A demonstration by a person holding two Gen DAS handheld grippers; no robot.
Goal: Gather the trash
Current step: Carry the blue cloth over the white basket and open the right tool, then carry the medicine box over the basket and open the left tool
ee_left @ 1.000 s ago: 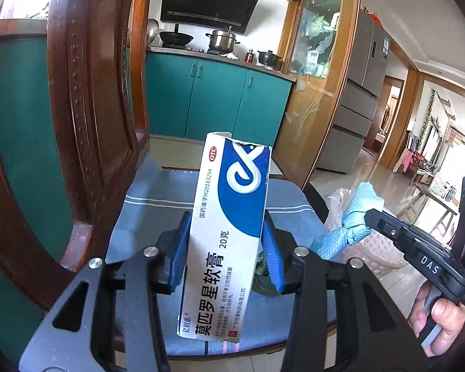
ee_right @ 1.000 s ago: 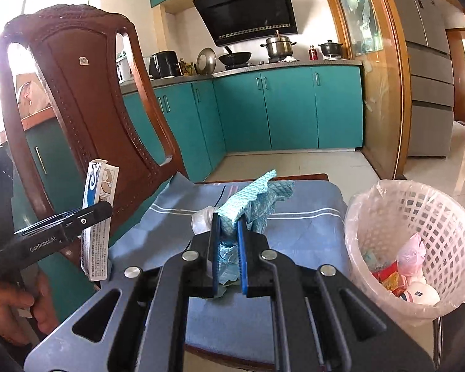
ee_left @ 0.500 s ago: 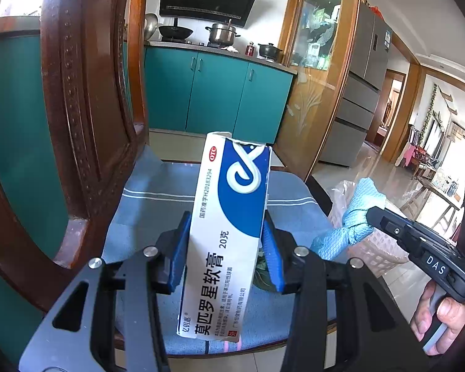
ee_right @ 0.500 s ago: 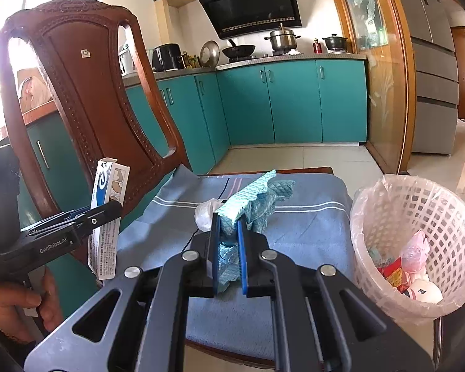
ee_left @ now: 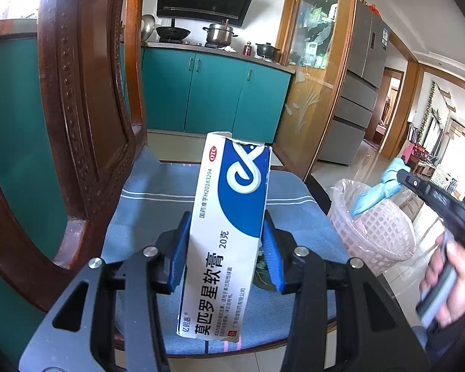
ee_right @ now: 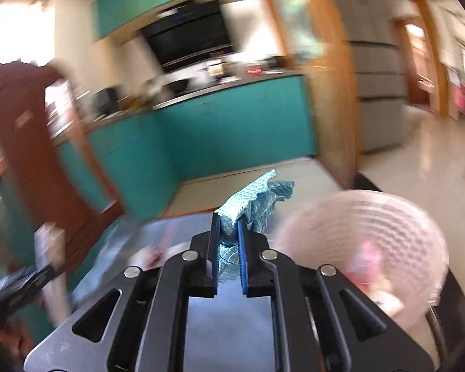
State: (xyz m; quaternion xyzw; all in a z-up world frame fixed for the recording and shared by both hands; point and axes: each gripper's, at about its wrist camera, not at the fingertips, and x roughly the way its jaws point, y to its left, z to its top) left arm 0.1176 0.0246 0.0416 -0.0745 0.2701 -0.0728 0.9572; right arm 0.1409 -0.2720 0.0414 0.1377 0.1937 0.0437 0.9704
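Left wrist cam: behind left gripper (ee_left: 226, 254), close up, faces over chair seat (ee_left: 152, 198) twd kitchen cabinets (ee_left: 214, 96).
Right wrist cam: behind right gripper (ee_right: 228, 248), blurred, faces cabinets.
Shared: seat, cabinets, basket (ee_left: 375, 232).

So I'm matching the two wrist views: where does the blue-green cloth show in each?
Left wrist: the cloth is at the right edge, held over the pink basket.
Right wrist: centre, clamped in the right tool, basket to its right.
Shared landmark: the teal cabinets.
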